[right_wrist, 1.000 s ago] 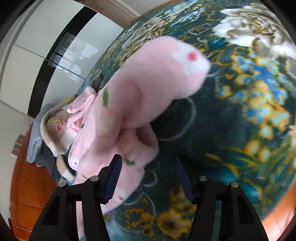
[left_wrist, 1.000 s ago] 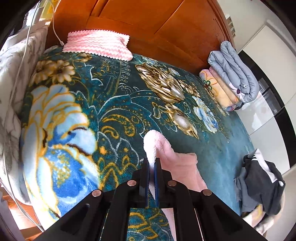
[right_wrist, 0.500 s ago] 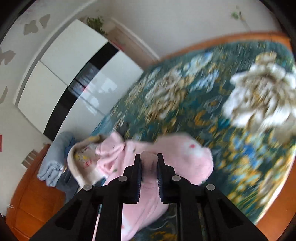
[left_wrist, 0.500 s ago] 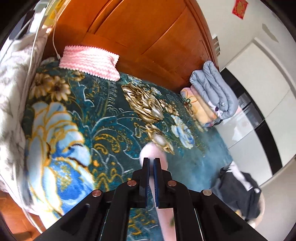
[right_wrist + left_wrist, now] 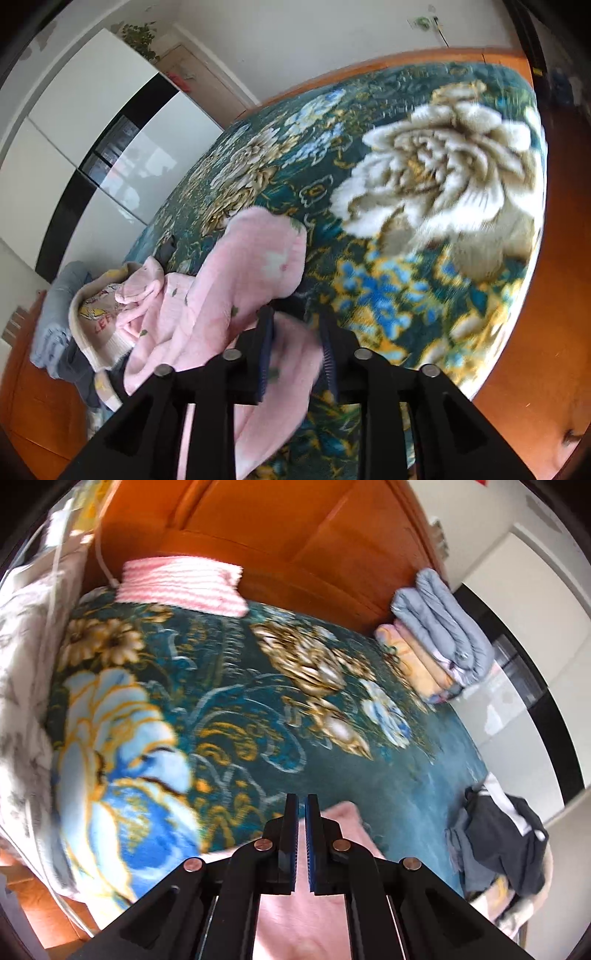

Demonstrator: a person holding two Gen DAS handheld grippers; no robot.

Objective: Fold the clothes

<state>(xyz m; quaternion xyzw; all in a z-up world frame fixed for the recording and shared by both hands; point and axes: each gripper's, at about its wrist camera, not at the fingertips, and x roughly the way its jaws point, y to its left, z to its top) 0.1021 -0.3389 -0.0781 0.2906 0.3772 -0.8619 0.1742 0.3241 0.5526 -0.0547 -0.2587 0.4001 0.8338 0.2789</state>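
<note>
A fluffy pink garment (image 5: 251,266) with small flower prints lies rumpled on the teal floral blanket (image 5: 406,295) that covers the bed. My right gripper (image 5: 295,314) stands over its near end; its jaws are opening, and pink fleece fills the gap and touches both pads. In the left wrist view another part of the pink garment (image 5: 343,823) runs under and between the fingers of my left gripper (image 5: 301,797), which is shut on it just above the blanket (image 5: 221,720).
Unfolded clothes are heaped at the bed's edge: dark pieces (image 5: 498,834) and a cream sweater (image 5: 96,317). A folded stack (image 5: 439,642) and a pink striped pillow (image 5: 181,583) sit by the wooden headboard (image 5: 295,535). White wardrobe doors (image 5: 92,129) stand beyond the bed.
My right gripper closed on the pink garment, rose and drew back along the bed, and its jaws now stand wider. My left gripper stayed shut on the fabric and rose slightly.
</note>
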